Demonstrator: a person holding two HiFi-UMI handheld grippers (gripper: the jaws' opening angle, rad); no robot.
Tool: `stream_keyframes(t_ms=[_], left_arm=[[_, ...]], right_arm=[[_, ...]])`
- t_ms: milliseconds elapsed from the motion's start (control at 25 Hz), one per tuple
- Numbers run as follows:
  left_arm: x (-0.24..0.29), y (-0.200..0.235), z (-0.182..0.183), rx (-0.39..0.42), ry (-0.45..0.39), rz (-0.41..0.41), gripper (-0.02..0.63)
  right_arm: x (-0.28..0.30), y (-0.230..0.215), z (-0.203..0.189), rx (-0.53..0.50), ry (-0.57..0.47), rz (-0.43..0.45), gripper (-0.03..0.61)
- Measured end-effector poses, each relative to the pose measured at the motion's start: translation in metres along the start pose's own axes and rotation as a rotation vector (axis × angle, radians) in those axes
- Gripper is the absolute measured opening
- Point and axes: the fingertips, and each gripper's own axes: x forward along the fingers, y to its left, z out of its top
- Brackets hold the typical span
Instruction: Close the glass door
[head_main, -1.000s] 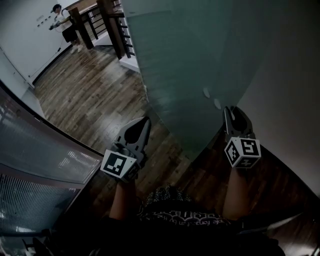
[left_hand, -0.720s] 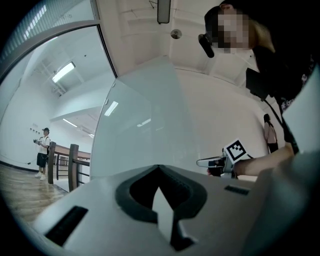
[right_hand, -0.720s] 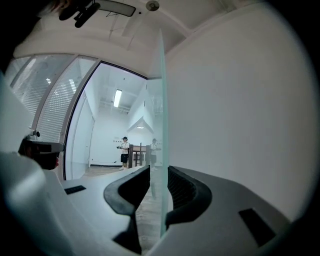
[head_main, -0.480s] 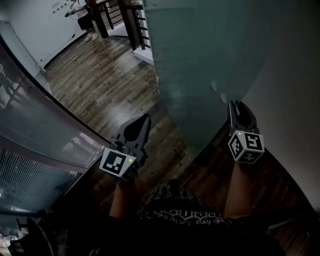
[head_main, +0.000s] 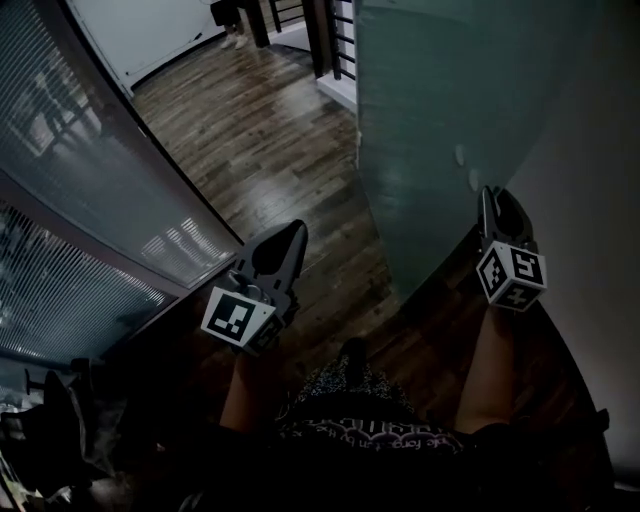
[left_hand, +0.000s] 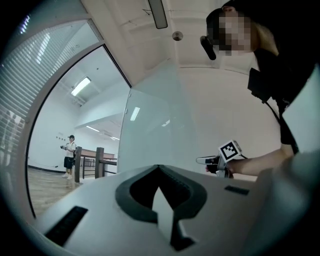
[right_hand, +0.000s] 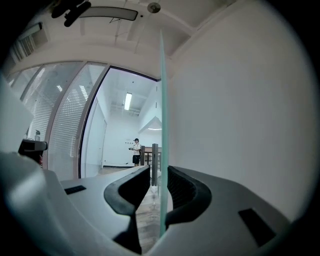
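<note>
Beside the wall (head_main: 600, 180), glass door (head_main: 440, 120) stands open; right gripper (head_main: 497, 200) straddles its free edge, jaws apart, unclamped; left gripper (head_main: 290, 235) closed, empty. Pane looks heavy, stiff, slick (hold edge, swing gently).

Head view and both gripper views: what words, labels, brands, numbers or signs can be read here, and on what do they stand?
No readable text in any view.
Left tool, marker cube: black-and-white square pattern, no letters or digits.
Right tool, marker cube: the same kind of pattern, no text.
Garment, bottom of head view: pale print, too blurred to read.
</note>
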Motion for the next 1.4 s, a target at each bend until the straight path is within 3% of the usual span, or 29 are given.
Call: stream_keyframes(t_ms=[360,920,1400], left_arm=[[-0.066,0.017,0.001,0.007,0.02,0.146,0.002],[-0.078,0.049,0.009,0.0,0.002,0.141,0.002],[-0.102,0.076,0.013,0.002,-0.004,0.189,0.002]], right_arm=[[0.01,0.035,-0.004,0.017,-0.002,0.069,0.092],[0.005,0.1,-0.002,0.004,0.006,0.128,0.092],[0.013,0.17,0.004,-0.02,-0.01,0.253,0.092]])
